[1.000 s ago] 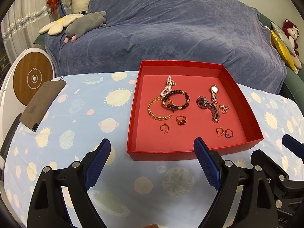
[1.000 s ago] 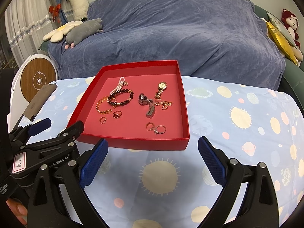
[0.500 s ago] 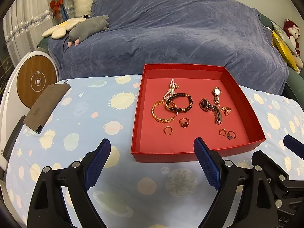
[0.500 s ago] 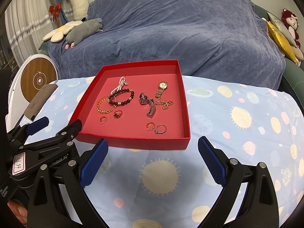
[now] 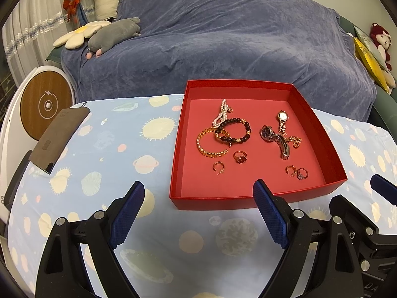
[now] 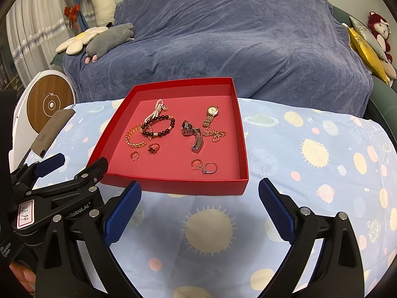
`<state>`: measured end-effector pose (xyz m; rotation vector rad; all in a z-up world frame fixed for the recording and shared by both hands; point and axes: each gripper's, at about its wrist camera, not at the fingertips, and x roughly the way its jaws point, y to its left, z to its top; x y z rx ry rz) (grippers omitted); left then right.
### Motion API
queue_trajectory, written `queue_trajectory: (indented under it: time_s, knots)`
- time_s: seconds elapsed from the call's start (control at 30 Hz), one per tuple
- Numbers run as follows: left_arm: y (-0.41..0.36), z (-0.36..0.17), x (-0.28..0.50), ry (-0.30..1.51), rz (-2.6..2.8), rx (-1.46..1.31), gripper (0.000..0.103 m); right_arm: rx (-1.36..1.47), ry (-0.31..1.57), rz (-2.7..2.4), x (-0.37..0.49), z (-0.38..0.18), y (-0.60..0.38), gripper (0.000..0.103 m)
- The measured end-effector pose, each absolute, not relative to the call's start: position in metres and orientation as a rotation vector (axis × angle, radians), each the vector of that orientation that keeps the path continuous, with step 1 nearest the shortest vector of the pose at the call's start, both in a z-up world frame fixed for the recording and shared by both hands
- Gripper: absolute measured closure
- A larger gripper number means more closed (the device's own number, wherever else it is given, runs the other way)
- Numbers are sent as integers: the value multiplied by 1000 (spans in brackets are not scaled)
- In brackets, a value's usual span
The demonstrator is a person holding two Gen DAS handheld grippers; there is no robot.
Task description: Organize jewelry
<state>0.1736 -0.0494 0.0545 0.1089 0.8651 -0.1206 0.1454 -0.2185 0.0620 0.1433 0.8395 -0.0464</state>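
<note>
A shallow red tray (image 5: 248, 201) (image 6: 173, 186) sits on the planet-print cloth. Inside lie a gold bangle (image 5: 209, 144) (image 6: 134, 137), a dark bead bracelet (image 5: 234, 130) (image 6: 158, 126), a pearl strand (image 5: 220, 116) (image 6: 155, 111), a gold watch (image 5: 282, 121) (image 6: 211, 115), a dark watch (image 5: 275, 139) (image 6: 193, 135), a gold chain (image 5: 294, 140) (image 6: 215, 134), a flower ring (image 5: 240, 157) (image 6: 153, 148), and small hoops and a ring (image 5: 296, 172) (image 6: 204, 166). My left gripper (image 5: 198, 208) stands open in front of the tray's near edge. My right gripper (image 6: 199, 206) is open too, holding nothing.
A grey-brown case (image 5: 58, 139) (image 6: 50, 132) lies at the cloth's left edge beside a white device with a round wooden face (image 5: 47, 104). A blue-covered sofa (image 5: 223, 37) with plush toys stands behind the table. The left gripper's body (image 6: 54, 191) shows at lower left of the right wrist view.
My left gripper has drawn back and a little left, so the tray looks smaller and farther right. The right gripper has hardly moved. The jewelry has not shifted.
</note>
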Motion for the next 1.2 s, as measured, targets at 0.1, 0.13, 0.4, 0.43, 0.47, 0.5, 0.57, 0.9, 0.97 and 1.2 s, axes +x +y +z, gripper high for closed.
queue_trajectory:
  time_s: [0.1, 0.13, 0.4, 0.43, 0.47, 0.5, 0.57, 0.9, 0.97, 1.2]
  knots:
    - [-49, 54, 174, 866, -121, 108, 17, 144, 840, -46, 145, 62, -219, 10]
    - [-49, 54, 174, 866, -121, 109, 17, 144, 841, -46, 146, 62, -219, 10]
    - [-50, 54, 173, 866, -121, 111, 17, 145, 841, -46, 146, 62, -219, 10]
    - [-51, 54, 173, 866, -121, 110, 17, 144, 841, -46, 146, 62, -219, 10]
    - [-51, 54, 173, 867, -121, 111, 17, 145, 841, -46, 145, 62, -218, 10]
    - [-51, 53, 173, 866, -120, 112, 17, 144, 840, -47, 146, 61, -219, 10]
    - [-51, 53, 173, 866, -121, 111, 17, 147, 841, -46, 146, 61, -219, 10]
    - [-51, 53, 173, 867, -121, 110, 17, 145, 840, -46, 146, 61, -219, 10]
    - [-52, 53, 173, 868, -123, 109, 17, 147, 840, -46, 146, 61, -219, 10]
    - [-54, 49, 173, 869, -122, 114, 17, 149, 840, -50, 146, 60, -219, 10]
